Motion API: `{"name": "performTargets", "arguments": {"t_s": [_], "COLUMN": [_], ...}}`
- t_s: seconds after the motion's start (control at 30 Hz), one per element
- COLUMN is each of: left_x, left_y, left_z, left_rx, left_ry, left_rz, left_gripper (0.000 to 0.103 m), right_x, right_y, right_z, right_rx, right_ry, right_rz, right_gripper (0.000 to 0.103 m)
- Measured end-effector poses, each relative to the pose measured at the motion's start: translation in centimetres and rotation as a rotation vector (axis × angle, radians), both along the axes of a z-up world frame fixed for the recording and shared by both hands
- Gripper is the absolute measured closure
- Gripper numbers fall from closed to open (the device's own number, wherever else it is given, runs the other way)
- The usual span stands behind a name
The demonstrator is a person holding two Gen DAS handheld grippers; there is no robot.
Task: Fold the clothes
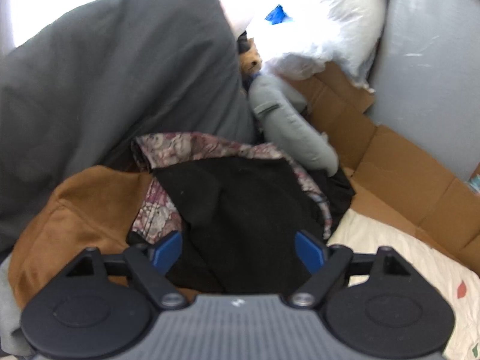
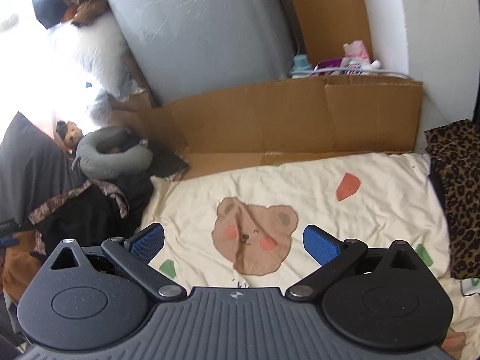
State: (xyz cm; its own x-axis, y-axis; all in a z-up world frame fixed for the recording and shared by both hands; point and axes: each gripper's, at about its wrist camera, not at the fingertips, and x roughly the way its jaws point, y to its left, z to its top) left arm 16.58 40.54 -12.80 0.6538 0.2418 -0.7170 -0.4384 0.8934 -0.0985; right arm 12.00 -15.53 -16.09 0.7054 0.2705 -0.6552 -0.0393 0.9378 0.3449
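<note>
Nothing folded yet — left gripper (image 1: 238, 247) agape over black garment (image 1: 240, 204), right gripper (image 2: 234, 244) agape, empty, above sheet (image 2: 375, 180).

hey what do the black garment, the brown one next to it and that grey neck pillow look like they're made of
Black garment: seemingly fleece or soft knit; matte, fuzzy, no sheen.
Brown garment: looks like suede-like or brushed fabric; velvety surface, soft broad folds.
Grey neck pillow: smooth woven or jersey cover over soft stuffing, judging by its plump rounded shape.
</note>
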Motion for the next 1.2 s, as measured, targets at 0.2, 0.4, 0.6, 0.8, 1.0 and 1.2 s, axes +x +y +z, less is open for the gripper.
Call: {"name": "performTargets", "arguments": {"t_s": [0.2, 0.4, 0.6, 0.8, 1.0, 1.2], "left_x": [2.2, 4.1, 5.9, 6.9, 5.9, 4.4], "left_y": [1.5, 2.7, 3.2, 3.9, 2.9, 0.6], "left_z": [-2.9, -5.4, -6.9, -8.4, -7.8, -5.9], "left_rx": [-0.006, -0.037, -0.045, -0.091, -0.1, -0.13], "left_ry": [0.017, 0.019, 0.052, 0.08, 0.026, -0.027], "left_rz": [0.004, 0.028, 0.04, 0.053, 0.009, -0.079], "left_gripper": [0.022, 0.022, 0.028, 0.087, 0.1, 0.1], "right_x": [0.8, 1.3, 1.8, 2.4, 3.0, 3.3], "right_y": [2.2, 3.6, 4.1, 4.8, 5.4, 6.2], "right_z": [-2.5, -4.7, -6.1, -6.9, -7.1, -7.4], "right_rx": [0.021, 0.038, 0.091, 0.091, 0.103, 0.116], "right_ry": [0.021, 0.053, 0.105, 0.123, 0.129, 0.135], "right_rz": [0.056, 0.088, 0.127, 0.153, 0.161, 0.178], "right_gripper": [0.001, 0.001, 0.017, 0.017, 0.017, 0.017]}}
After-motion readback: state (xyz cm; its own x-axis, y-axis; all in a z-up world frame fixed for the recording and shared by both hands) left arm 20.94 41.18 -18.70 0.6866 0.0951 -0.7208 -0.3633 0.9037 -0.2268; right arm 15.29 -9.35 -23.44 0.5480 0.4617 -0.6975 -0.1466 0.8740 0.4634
